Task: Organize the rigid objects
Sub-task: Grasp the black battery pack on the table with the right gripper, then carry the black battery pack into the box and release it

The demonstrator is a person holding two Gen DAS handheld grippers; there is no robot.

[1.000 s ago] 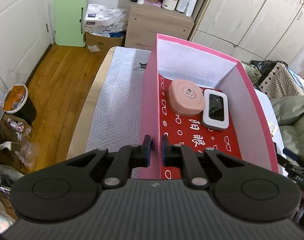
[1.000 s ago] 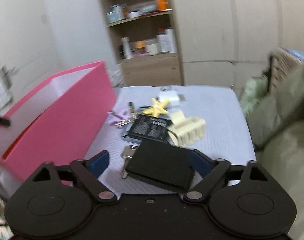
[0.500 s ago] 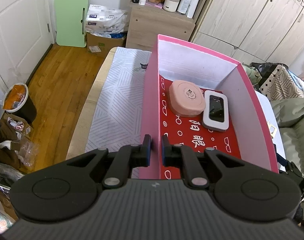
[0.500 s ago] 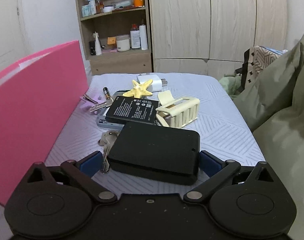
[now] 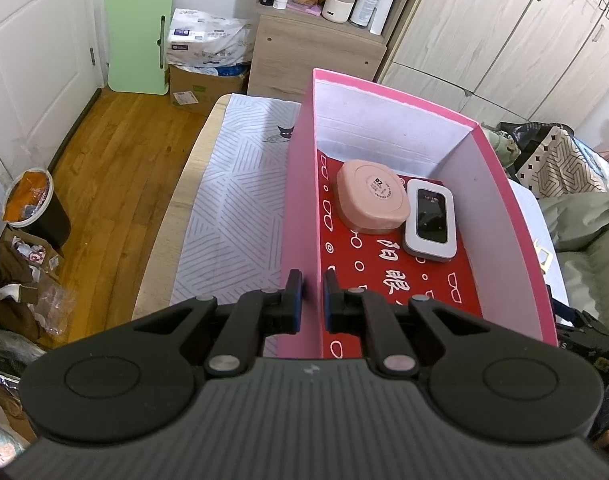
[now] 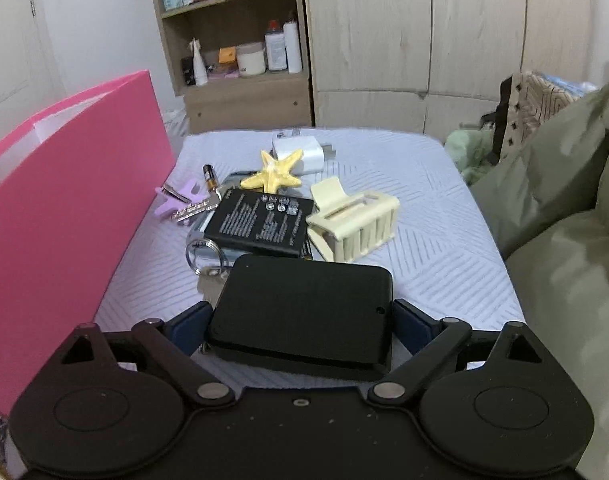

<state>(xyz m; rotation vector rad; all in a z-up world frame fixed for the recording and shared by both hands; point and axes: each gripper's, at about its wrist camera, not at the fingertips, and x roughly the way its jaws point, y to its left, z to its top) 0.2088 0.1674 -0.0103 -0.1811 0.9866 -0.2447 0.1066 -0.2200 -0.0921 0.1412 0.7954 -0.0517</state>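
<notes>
My left gripper (image 5: 312, 294) is shut on the near left wall of the pink box (image 5: 300, 216). Inside, on the red floor, lie a pink square case (image 5: 371, 197) and a white pocket device (image 5: 430, 218). In the right wrist view the pink box (image 6: 64, 216) stands at the left. My right gripper (image 6: 300, 324) is shut on a flat black case (image 6: 304, 312), held low over the table. Beyond it lie a black battery pack (image 6: 260, 222), a cream hair claw (image 6: 352, 220), a yellow starfish (image 6: 274, 170), a white charger (image 6: 300, 152), keys (image 6: 208, 260) and a purple clip (image 6: 180, 198).
The table has a pale striped cloth (image 5: 232, 208). Green bedding (image 6: 564, 220) rises along the table's right side. A shelf unit (image 6: 232, 52) and wardrobe doors stand behind. A waste bin (image 5: 32, 208) and bags sit on the wooden floor at the left.
My right gripper, still holding the black case, has swung from tilted to level and moved closer to the pile of objects. The left gripper stays clamped on the box wall.
</notes>
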